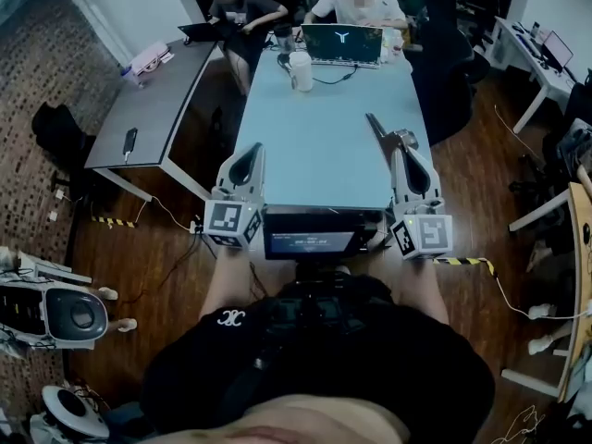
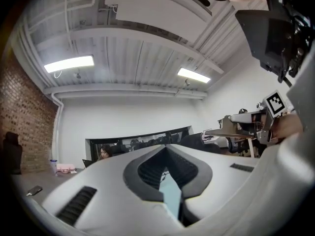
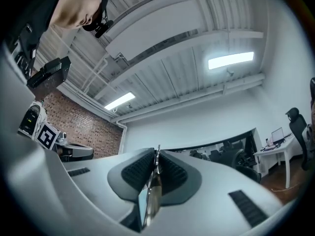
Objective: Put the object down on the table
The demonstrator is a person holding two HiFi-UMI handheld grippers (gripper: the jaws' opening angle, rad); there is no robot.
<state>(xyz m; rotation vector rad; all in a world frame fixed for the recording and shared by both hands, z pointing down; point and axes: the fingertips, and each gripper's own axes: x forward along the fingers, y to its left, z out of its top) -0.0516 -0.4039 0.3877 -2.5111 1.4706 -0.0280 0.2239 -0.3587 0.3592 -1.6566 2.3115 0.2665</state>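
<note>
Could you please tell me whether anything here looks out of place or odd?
Nothing looks spilled or damaged. The one odd thing is the thin metal piece clamped on edge in the right gripper. It juts out at a slant above the table instead of lying on it.

shiny, seemingly metal tool (image 3: 151,190), smooth matt table (image 1: 314,146)

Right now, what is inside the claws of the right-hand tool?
A thin flat metal piece, clamped edge-on in the right gripper. Its far end juts out over the blue table; the pads cover its middle, so its full shape is hidden.
</note>
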